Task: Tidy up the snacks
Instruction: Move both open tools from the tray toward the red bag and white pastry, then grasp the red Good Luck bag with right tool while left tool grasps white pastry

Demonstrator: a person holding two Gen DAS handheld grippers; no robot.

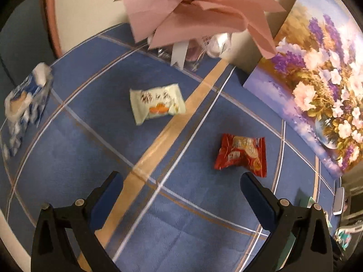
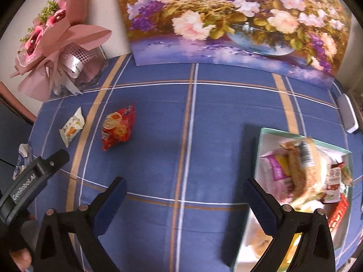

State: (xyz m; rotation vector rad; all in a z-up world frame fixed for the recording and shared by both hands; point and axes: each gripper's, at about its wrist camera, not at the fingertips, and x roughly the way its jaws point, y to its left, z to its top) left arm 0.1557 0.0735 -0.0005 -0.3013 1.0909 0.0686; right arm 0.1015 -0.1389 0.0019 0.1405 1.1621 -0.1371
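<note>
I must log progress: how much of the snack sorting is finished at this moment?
Done: several packets already lie in the box. In hand: nothing; the left gripper and right gripper are both open. Left: the red snack, the white snack and the blue-white packet lie on the tablecloth.

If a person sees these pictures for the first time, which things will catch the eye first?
Most striking is the large flower painting leaning at the far edge of the blue plaid tablecloth, with the pink paper bouquet at the far left. Next come the red snack packet and the white snack packet lying loose on the cloth, and the box full of snacks at the right.
</note>
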